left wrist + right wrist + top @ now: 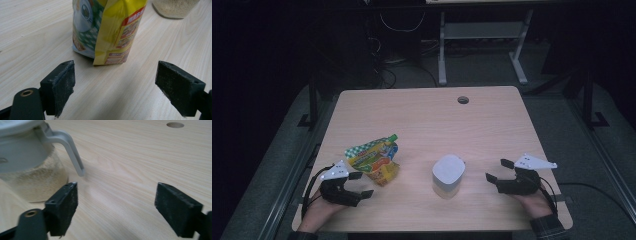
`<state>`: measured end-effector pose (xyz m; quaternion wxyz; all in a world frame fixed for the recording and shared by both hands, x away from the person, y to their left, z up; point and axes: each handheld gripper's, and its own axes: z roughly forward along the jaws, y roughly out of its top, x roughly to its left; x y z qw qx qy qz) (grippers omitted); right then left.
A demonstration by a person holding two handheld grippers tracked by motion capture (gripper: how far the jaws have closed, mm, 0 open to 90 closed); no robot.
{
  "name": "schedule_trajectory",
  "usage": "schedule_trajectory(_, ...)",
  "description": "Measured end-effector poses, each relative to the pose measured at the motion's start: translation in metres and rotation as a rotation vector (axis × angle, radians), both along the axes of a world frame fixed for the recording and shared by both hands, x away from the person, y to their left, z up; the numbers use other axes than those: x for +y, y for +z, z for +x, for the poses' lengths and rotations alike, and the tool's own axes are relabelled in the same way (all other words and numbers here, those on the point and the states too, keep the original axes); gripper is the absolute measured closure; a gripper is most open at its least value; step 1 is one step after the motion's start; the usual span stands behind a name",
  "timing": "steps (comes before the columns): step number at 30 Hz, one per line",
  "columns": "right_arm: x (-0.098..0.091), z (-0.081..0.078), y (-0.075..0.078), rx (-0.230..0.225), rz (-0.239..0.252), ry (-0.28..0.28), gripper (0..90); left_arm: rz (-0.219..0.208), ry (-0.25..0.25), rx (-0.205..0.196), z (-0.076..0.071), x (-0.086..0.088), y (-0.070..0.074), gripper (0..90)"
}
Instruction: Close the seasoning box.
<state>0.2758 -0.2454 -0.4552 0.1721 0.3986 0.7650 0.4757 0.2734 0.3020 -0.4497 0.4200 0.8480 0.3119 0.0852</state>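
A yellow and green spouted pouch (374, 159) stands on the wooden table (427, 120) at front left, with its base close ahead in the left gripper view (110, 30). Just in front of it my left gripper (362, 184) (115, 85) is open, nothing between its jaws. A clear jar with a white lid (448, 175), holding pale grains, sits at front centre; its lid clasp (71, 150) hangs down on the side facing my right gripper. My right gripper (498, 170) (116, 207) is open to the right of the jar, not touching it.
A round cable hole (463, 99) (175, 124) is at the table's far edge. The jar's base (175, 8) lies beyond the pouch. Desk legs and cables stand on the dark floor behind.
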Motion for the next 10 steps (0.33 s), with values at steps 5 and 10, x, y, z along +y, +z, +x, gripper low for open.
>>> schedule_trajectory(5,0.0026,0.0016,-0.0037,0.008,-0.024,0.001,15.0,-0.003,0.005,0.001,0.0001,-0.0007,-0.0007,15.9)
schedule_trajectory(10,0.0026,0.002,-0.0038,0.003,-0.021,-0.004,14.7,-0.001,0.002,0.003,0.0,-0.002,-0.0009,15.9)
